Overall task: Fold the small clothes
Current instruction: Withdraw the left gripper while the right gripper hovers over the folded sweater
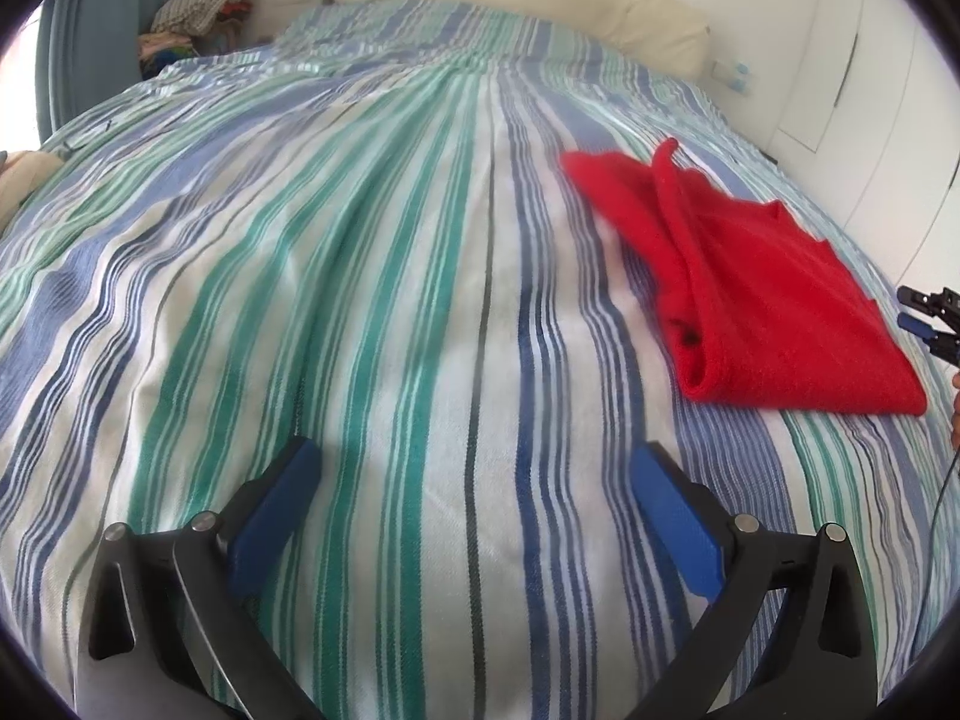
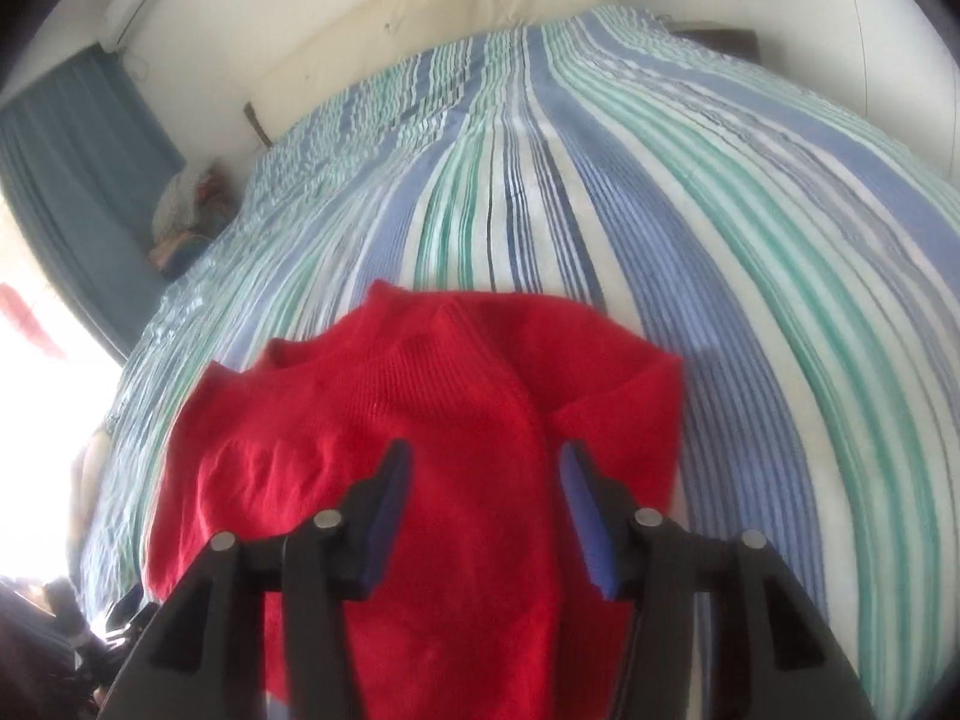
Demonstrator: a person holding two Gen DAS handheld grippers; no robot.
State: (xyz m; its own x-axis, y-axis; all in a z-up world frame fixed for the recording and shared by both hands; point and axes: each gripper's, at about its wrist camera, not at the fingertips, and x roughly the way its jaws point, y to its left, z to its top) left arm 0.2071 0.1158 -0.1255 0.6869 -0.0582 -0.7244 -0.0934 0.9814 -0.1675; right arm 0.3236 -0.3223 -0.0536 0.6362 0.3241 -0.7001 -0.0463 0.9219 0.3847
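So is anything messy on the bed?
A little. The red sweater lies folded on the striped bedspread, but one strip sticks up past its far edge, so the fold looks uneven.

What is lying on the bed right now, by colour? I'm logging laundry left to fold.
Red: 1, the folded red knit garment on the striped bedspread.
Other colours on the bedspread: 0.
Total: 1. The clothes pile beside the bed is not counted.
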